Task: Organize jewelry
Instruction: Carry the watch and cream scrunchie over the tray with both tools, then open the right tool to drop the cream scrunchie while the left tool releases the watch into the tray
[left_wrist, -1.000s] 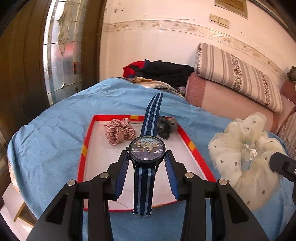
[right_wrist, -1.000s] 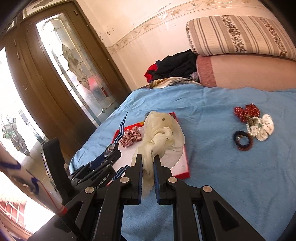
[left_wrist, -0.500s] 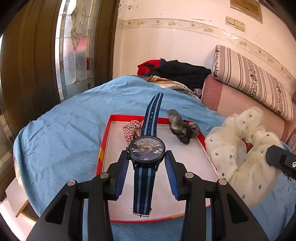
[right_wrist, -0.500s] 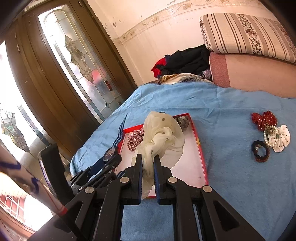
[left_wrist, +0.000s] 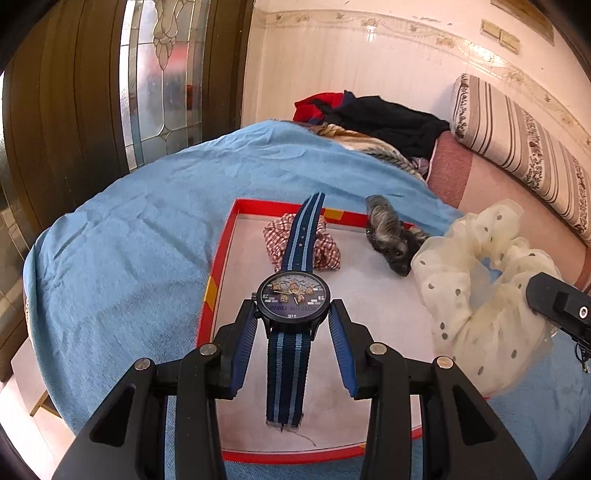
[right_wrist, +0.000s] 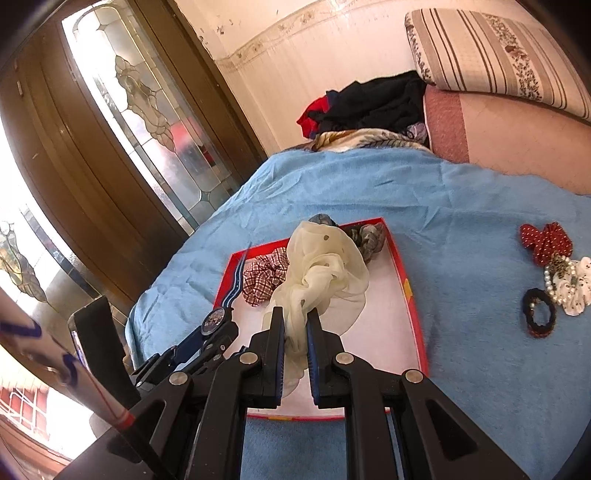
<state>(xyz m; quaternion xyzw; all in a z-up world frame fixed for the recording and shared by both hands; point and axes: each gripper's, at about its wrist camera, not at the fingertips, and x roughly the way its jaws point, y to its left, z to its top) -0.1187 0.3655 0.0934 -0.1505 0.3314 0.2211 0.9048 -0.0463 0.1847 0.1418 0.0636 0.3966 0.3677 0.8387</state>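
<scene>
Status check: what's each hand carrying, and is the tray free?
Left tongs shut on watch. Right tongs shut on cream scrunchie. Both over red tray; two scrunchies already inside.

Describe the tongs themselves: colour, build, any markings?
Both tongs, left tongs and right tongs, are matte black plastic with angular, triangular-cutout arms and round silver screw heads at the joints. Each finger carries a ribbed blue pad. No cables or legible markings show on them.

Both grippers, left gripper (left_wrist: 293, 341) and right gripper (right_wrist: 295, 345), are built of black angular arms, studded with silver screws and tipped with ribbed blue pads (left_wrist: 243, 347).
</scene>
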